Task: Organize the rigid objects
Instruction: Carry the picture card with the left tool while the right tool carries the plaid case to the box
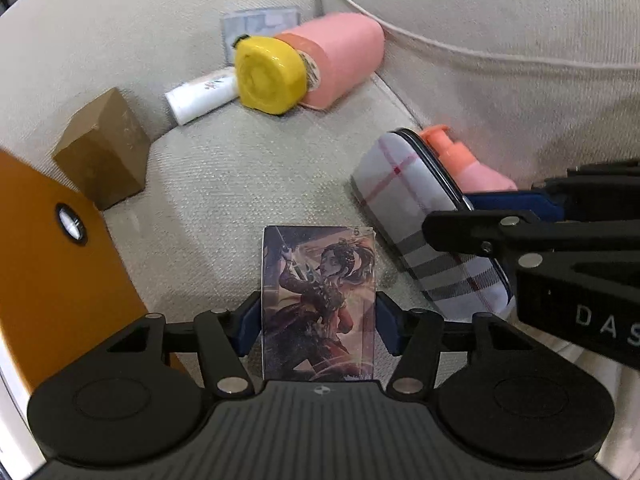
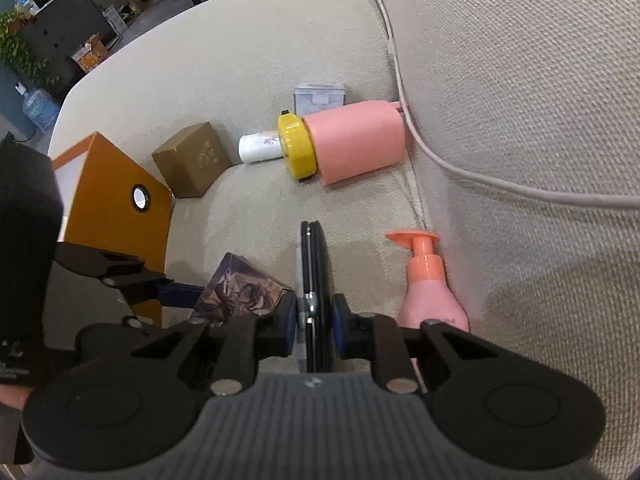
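Two grips: left gripper [image 1: 319,322] jaws clasp picture card [image 1: 319,300], right gripper [image 2: 314,326] jaws pinch plaid case [image 2: 316,280] edge-on.

The left hand-held gripper [image 1: 319,322] is black, with blue pads [image 1: 248,326]. Silver screws [image 1: 232,385] dot its linkage. The right hand-held gripper [image 2: 314,326] matches, marked "DAS".
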### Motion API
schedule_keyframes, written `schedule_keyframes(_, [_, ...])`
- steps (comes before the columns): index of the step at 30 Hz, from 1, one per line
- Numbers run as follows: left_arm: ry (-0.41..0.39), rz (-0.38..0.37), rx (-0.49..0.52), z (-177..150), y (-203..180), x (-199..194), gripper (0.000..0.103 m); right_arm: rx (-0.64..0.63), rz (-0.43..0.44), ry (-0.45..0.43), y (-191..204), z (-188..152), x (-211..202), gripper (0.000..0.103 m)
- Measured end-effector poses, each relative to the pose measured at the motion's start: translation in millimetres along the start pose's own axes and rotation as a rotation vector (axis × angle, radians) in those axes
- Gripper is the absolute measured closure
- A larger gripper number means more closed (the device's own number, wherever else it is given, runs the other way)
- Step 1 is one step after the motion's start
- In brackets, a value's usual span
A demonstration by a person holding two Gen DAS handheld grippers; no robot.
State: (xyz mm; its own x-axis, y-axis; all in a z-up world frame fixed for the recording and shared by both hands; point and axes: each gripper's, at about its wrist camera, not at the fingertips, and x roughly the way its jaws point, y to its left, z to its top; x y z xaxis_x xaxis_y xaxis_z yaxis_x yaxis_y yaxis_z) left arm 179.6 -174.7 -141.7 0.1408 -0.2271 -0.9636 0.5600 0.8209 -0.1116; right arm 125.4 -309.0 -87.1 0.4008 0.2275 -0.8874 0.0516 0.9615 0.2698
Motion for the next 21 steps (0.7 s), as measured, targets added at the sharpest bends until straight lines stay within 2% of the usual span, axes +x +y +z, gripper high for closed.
schedule_keyframes(4, [-0.077,-0.012,-0.030,-12,4,-21,0.037,0.029,0.004,-0.022,-4,-3,-6,0.088])
schedule_keyframes(8, [-0.173,-0.048,-0.084,-23,4,-53,0.037,0.047,-0.023,-0.092,-4,-8,-25,0.089])
schedule_keyframes(12, [-0.275,-0.058,-0.083,-33,1,-90,0.037,0.092,-0.004,-0.143,0,-15,-51,0.089])
schedule_keyframes(15, [-0.342,-0.070,-0.094,-33,6,-116,0.037,0.084,0.021,-0.207,13,-16,-78,0.089])
schedule_keyframes(21, [-0.466,-0.045,-0.165,-63,35,-177,0.037,0.007,0.090,-0.331,62,-12,-126,0.089])
